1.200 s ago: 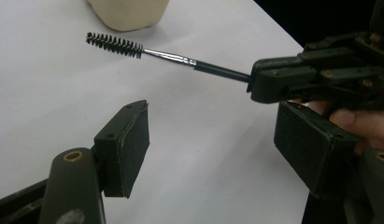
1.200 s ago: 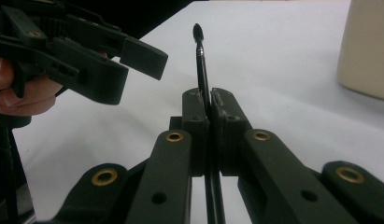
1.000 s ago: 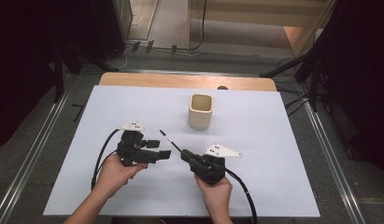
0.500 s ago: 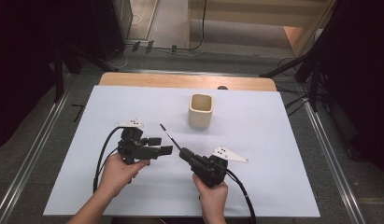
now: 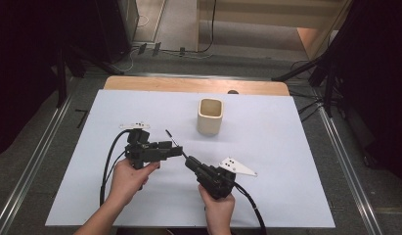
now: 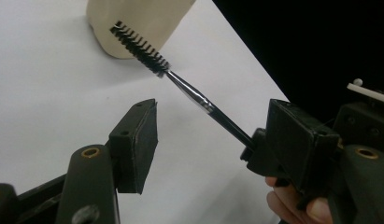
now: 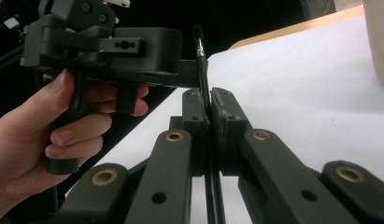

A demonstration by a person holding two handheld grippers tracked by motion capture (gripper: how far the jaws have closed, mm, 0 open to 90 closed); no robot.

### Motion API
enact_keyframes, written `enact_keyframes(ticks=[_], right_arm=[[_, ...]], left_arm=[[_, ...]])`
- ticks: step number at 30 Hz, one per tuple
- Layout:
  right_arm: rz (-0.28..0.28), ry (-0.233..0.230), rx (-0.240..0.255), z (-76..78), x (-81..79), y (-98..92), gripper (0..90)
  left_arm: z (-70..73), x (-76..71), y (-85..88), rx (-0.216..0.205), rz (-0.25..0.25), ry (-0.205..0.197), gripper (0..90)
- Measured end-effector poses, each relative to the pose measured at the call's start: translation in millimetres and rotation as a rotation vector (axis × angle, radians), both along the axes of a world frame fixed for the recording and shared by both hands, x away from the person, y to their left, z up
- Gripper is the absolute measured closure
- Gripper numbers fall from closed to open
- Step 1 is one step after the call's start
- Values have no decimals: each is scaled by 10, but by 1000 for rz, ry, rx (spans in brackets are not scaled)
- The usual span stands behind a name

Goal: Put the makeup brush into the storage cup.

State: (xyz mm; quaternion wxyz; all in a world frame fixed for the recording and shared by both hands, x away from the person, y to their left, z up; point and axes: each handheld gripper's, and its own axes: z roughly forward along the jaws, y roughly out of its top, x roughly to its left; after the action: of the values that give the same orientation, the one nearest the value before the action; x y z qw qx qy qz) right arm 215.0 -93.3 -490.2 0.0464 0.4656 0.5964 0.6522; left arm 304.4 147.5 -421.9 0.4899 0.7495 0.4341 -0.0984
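Mid-table: right claw pinches brush, left claw spread

Our right gripper jaws tight on thin brush, left gripper just beyond.

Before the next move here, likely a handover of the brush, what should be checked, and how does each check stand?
1. Right gripper shut on the brush: ok, handle clamped between its jaws.
2. Left gripper open to receive: ok, jaws stand apart on either side of the handle.
3. Left jaws touching the handle: not ok, a gap shows on both sides.
4. Bristle end free: ok, it points toward the cup, apart from it in the high view.
5. Cup upright: ok.
6. Whether the cup is empty: cannot tell.
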Motion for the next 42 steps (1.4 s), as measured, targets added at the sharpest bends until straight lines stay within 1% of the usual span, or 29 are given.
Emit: enact_keyframes(ticks=[2, 4, 5, 9, 11, 12, 14, 15, 16, 17, 18, 19, 20, 21, 22, 23, 26, 27, 29, 32, 35, 37, 38, 40, 42], right_arm=[[2, 10, 7, -18, 1, 10, 862], [2, 15, 10, -29, 3, 15, 861], [5, 19, 9, -33, 0, 18, 861], [7, 13, 2, -38, -1, 31, 861], [6, 13, 0, -40, -2, 37, 862], [6, 15, 3, -40, -2, 39, 861], [6, 10, 6, -40, -3, 46, 862], [8, 13, 9, -38, -7, 53, 861], [9, 9, 8, -39, -9, 59, 861], [10, 8, 4, -41, -8, 64, 861], [10, 7, 3, -43, -10, 69, 861], [11, 3, 3, -47, -6, 74, 862], [11, 4, 4, -49, -7, 77, 861], [12, 5, 4, -51, -7, 79, 862], [14, 3, 1, -55, -4, 82, 862], [13, 0, -1, -57, -5, 87, 862], [17, 2, -6, -62, -2, 92, 862], [24, 4, -6, -67, 3, 94, 862], [37, 7, -7, -77, 15, 94, 862], [46, 0, -20, -73, 17, 96, 863], [54, 4, -28, -60, 21, 99, 862], [61, 6, -41, -50, 24, 106, 862], [74, 6, -47, -49, 31, 107, 861], [99, 10, -44, -46, 48, 107, 861], [112, 4, -61, -34, 52, 98, 858]], left_arm=[[-14, 22, -3, 1, -4, 24, 349], [-26, 34, -5, 6, 6, 36, 350], [-29, 40, 4, 7, 11, 43, 390], [-36, 72, 34, -17, 34, 62, 401], [-35, 75, 39, -14, 43, 71, 412], [-39, 68, 41, -17, 51, 70, 479], [-49, 73, 52, -44, 57, 102, 488], [-56, 74, 60, -61, 61, 107, 549], [-60, 73, 67, -77, 68, 115, 565], [-69, 78, 69, -91, 69, 123, 602], [-77, 80, 75, -100, 68, 128, 615], [-79, 80, 71, -96, 69, 133, 657], [-83, 80, 65, -99, 70, 137, 667], [-86, 79, 60, -97, 67, 140, 668], [-93, 79, 55, -96, 63, 144, 704], [-96, 78, 54, -98, 61, 147, 715], [-107, 85, 57, -116, 56, 167, 748], [-113, 89, 62, -125, 52, 172, 755], [-121, 103, 79, -147, 42, 198, 778], [-123, 112, 90, -164, 34, 211, 793], [-130, 128, 107, -180, 24, 224, 806], [-135, 140, 121, -206, 13, 239, 819], [-138, 145, 129, -230, 5, 251, 830], [-135, 148, 137, -246, -11, 263, 848], [-128, 147, 139, -255, -21, 265, 855]])
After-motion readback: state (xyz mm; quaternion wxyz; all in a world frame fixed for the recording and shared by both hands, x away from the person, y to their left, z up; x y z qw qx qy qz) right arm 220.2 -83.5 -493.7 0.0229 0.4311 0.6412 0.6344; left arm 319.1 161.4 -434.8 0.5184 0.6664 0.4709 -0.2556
